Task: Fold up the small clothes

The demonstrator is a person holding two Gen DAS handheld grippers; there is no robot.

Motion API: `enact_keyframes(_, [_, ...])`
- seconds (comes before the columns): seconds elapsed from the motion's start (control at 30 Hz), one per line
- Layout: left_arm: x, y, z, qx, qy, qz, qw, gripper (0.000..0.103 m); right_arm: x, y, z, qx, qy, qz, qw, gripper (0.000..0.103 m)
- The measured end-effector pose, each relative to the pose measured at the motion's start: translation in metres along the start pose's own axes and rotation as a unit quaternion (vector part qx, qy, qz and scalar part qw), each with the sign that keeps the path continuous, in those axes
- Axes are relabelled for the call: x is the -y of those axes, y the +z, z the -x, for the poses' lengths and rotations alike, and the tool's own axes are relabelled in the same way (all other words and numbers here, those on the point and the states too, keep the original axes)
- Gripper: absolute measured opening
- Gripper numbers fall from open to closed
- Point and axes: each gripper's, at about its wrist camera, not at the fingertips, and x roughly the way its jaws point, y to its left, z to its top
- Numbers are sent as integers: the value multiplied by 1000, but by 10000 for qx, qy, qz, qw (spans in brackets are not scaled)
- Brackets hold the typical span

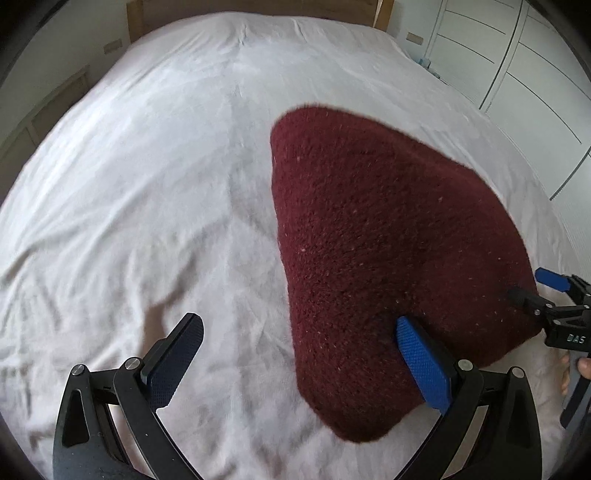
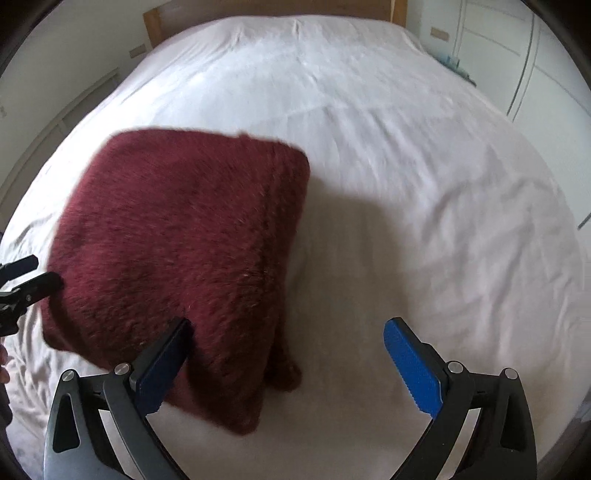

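bed (image 1: 147, 166): takes up pretty much the whole view from both cameras. White sheet, wrinkled, more so toward the near left corner.
headboard (image 2: 266, 7): wooden, just peeking over the far edge of the bed.
wardrobe (image 1: 517, 55): white panelled doors off to the far right, past the bed.
sweater (image 1: 388, 240): dark red fuzzy knit, already folded into a rough block, lying flat on the sheet on the near side of the bed. Sits between the two tools. I'm calling it a sweater, but both views are a bit blurry and it's folded up, so it could be some other small knit.
left tool (image 1: 306, 365): released, fingers spread wide. Its right blue pad (image 1: 424, 365) is over the near left part of the sweater, the other pad hangs over bare sheet. Nothing pinched.
right tool (image 2: 284, 365): also released, fingers as wide as they go. Its left pad (image 2: 162, 369) is over the near right part of the sweater, the blue right pad (image 2: 413, 365) is above plain sheet. Not gripping anything either.
hand (image 1: 580, 369): only a few fingertips show at the right edge of the left camera, on the right tool's handle.
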Motion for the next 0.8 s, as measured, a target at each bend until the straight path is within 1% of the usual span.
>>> enact_keyframes(0.1, [3, 3, 27, 144, 241, -37, 9996, 102, -6, 4, 33, 179, -89, 88, 9998, 102])
enact_keyframes(0.23, [3, 3, 75, 400, 270, 38, 9988, 102, -9, 4, 85, 466, -96, 87, 9988, 102])
enact_keyframes(0.33, [4, 2, 106, 548, 453, 41, 9975, 102, -10, -1, 116, 618, -159, 127, 9979, 102])
enact_keyframes(0.4, [4, 0, 119, 545, 611, 61, 9966, 102, -8, -5, 129, 705, -177, 99, 9973, 102])
enact_keyframes(0.47, [3, -5, 132, 546, 656, 142, 9963, 102, -5, -12, 141, 748, -187, 35, 9970, 102])
enact_keyframes(0.57, [0, -15, 139, 479, 716, 201, 9961, 102, -2, -23, 148, 707, -214, -32, 9973, 102])
enact_keyframes(0.67, [0, -27, 136, 362, 848, 176, 9956, 102, 0, -34, 152, 639, -255, -72, 9976, 102])
enact_keyframes(0.8, [-3, -38, 130, 250, 874, 252, 9955, 102, 0, -43, 152, 563, -303, -59, 9979, 102])
